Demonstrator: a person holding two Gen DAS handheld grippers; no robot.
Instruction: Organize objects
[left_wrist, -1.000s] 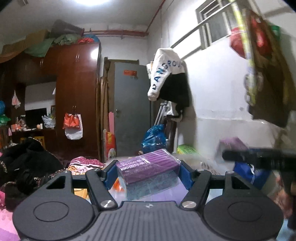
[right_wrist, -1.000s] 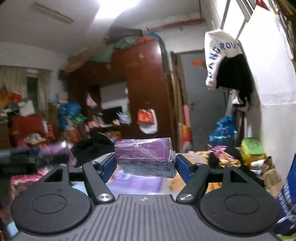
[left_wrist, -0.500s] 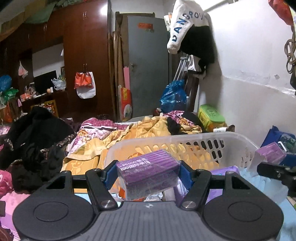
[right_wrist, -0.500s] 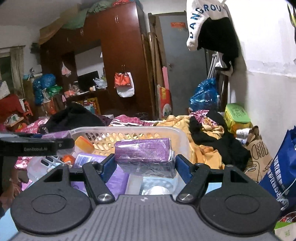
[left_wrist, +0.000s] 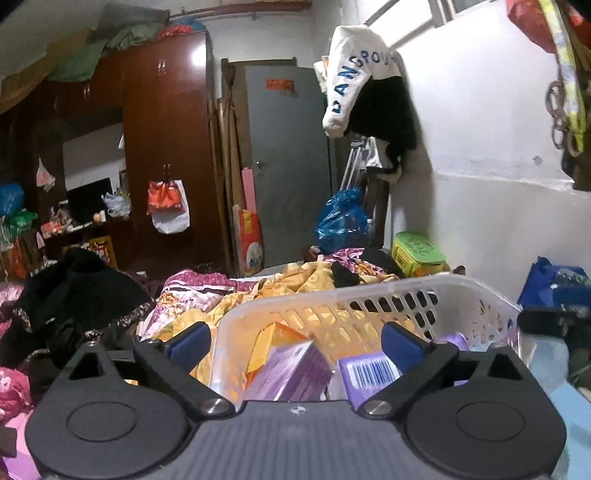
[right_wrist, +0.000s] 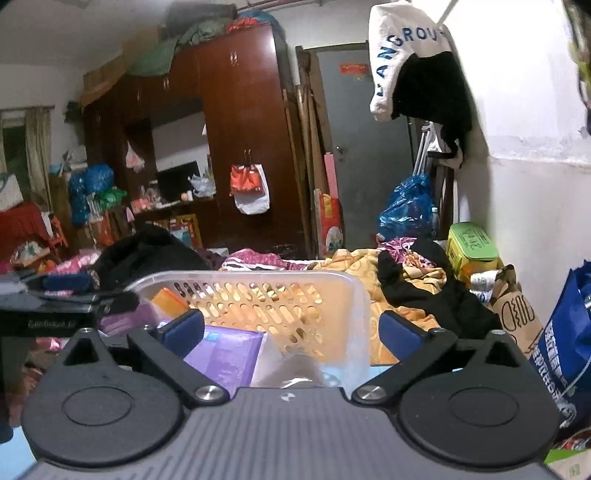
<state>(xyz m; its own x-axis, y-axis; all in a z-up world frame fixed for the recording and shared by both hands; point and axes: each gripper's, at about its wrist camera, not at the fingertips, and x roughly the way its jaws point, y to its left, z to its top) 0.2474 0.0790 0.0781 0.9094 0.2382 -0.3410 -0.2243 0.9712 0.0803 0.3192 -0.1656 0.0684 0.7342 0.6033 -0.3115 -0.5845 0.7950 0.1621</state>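
Observation:
A white perforated plastic basket (left_wrist: 424, 291) (right_wrist: 332, 280) stands just ahead of both grippers. Inside it lie purple boxes (left_wrist: 291, 373) (right_wrist: 225, 356), one with a barcode (left_wrist: 369, 371), and an orange box (left_wrist: 273, 338) (right_wrist: 168, 301). My left gripper (left_wrist: 295, 341) is open and empty over the basket's near edge. My right gripper (right_wrist: 291, 330) is open and empty, also over the basket. The other gripper shows at the frame edge in each view: the right one in the left wrist view (left_wrist: 550, 321), the left one in the right wrist view (right_wrist: 59, 306).
Yellow and floral bedding (left_wrist: 288, 277) and black clothes (right_wrist: 424, 288) lie behind the basket. A green box (right_wrist: 471, 242), a brown paper bag (right_wrist: 513, 314) and a blue bag (right_wrist: 569, 339) stand along the white wall on the right. A dark wardrobe (left_wrist: 162, 147) and a grey door (left_wrist: 288, 158) are behind.
Both grippers held purple boxes a second ago and came down over the basket. Both have now opened and the boxes lie in the basket.

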